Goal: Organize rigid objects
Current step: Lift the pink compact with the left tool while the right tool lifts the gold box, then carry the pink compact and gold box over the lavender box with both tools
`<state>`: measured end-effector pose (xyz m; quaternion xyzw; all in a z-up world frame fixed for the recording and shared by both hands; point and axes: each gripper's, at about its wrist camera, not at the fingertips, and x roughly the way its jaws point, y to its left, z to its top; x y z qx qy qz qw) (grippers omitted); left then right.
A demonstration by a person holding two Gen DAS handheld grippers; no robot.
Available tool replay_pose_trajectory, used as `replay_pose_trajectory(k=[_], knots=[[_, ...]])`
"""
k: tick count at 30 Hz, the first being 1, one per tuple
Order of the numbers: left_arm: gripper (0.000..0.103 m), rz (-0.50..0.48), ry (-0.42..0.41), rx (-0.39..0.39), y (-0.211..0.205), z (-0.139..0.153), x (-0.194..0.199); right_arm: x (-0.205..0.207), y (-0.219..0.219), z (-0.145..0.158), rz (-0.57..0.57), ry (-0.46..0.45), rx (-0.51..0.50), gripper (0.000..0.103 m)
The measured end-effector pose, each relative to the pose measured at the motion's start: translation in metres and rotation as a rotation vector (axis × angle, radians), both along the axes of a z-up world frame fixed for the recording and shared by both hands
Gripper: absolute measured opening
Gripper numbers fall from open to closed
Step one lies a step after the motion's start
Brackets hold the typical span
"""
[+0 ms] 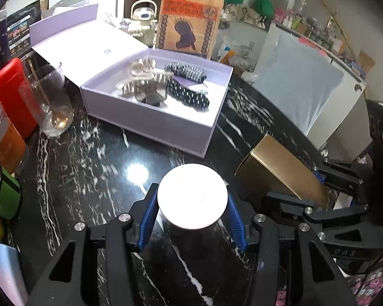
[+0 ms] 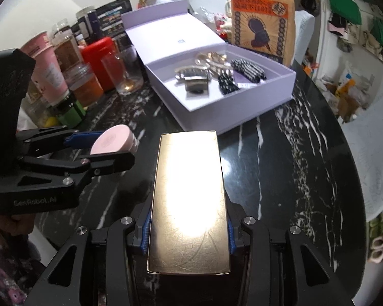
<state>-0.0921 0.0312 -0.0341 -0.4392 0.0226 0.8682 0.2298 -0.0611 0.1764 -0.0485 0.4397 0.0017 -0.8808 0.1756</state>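
The left tool (image 1: 192, 201) is clenching a round pink jar (image 1: 192, 196) by its sides, just below the lid, above the dark surface (image 1: 89, 165). The right tool (image 2: 189, 229) is gripping a gold box (image 2: 189, 204) across its narrow sides. Both are hanging short of the open lilac box (image 1: 150, 125) holding hair clips (image 1: 186, 86). The jar is probably stiff and slick, so squeezing its wall suits; the gold box looks light, perhaps card, and may dent.
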Motion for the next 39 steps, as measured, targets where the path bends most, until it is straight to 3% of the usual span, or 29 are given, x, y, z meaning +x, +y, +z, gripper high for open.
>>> replay_pose_trajectory(k=[23, 39], knots=[[0.050, -0.002, 0.153, 0.004, 0.014, 0.053, -0.049, -0.043, 0.009, 0.048, 0.039, 0.128, 0.021, 0.043], [0.050, 0.008, 0.195, -0.018, 0.020, 0.065, -0.087, -0.081, 0.010, 0.073, 0.077, 0.192, 0.039, 0.043]])
